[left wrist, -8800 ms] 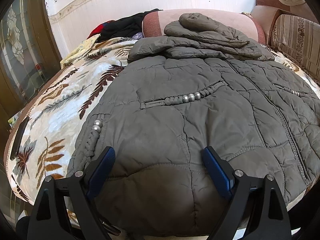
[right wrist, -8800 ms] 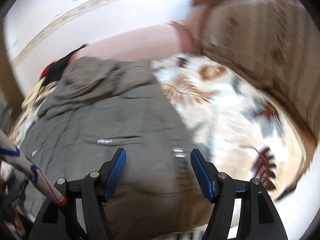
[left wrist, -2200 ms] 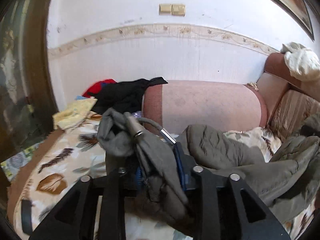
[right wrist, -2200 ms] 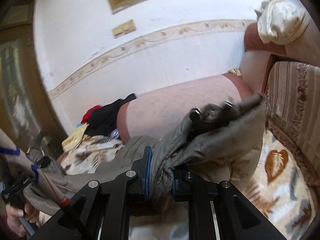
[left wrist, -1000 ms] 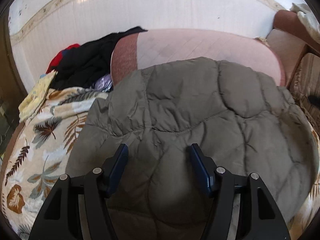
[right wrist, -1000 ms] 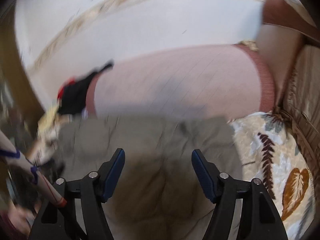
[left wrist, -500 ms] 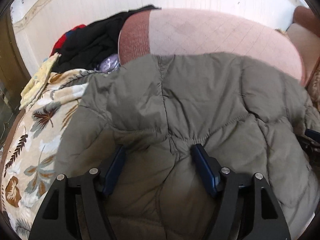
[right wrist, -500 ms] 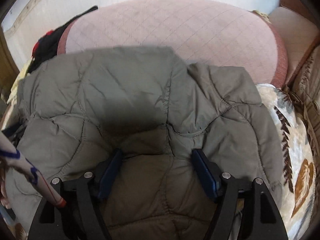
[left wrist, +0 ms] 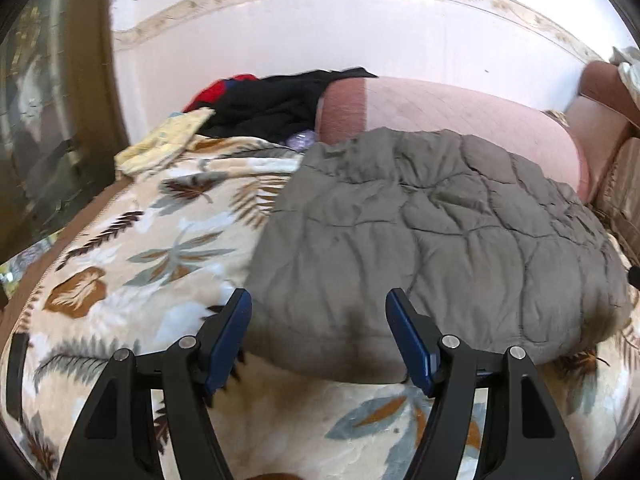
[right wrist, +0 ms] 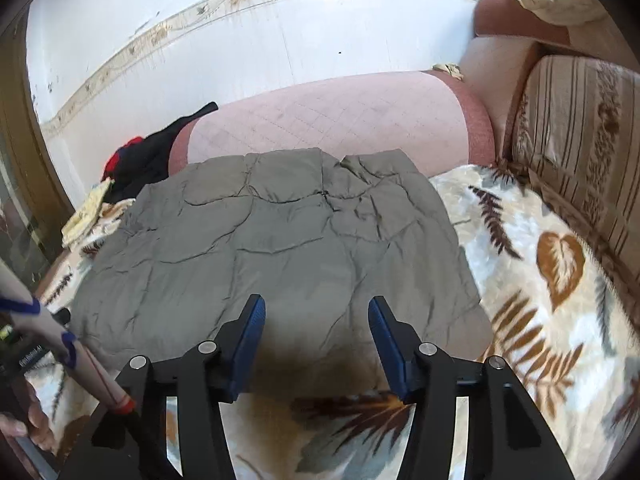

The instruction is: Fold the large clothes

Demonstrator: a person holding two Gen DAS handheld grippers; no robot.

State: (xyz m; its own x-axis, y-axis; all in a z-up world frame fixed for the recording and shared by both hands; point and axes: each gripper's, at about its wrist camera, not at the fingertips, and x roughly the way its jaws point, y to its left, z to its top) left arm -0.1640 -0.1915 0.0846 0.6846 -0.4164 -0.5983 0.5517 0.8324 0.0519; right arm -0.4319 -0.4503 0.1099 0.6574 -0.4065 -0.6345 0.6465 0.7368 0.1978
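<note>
A grey-green quilted jacket (left wrist: 432,240) lies folded into a broad rectangle on the leaf-patterned blanket (left wrist: 152,256), its far edge against the pink bolster (left wrist: 460,104). In the right wrist view the same jacket (right wrist: 280,248) fills the middle. My left gripper (left wrist: 318,332) is open just in front of the jacket's near left edge, nothing between its blue pads. My right gripper (right wrist: 316,340) hangs over the jacket's near edge, its jaws closing, with no cloth pinched between them.
Black and red clothes (left wrist: 272,100) and a yellow cloth (left wrist: 160,144) are piled at the back left. A striped sofa cushion (right wrist: 580,140) borders the right side. A person's hand (right wrist: 28,424) and sleeve show at lower left of the right wrist view.
Both grippers have pulled back from on top of the jacket to its near edge, so the blanket in front now shows. The right jaws stand narrower than half a second ago.
</note>
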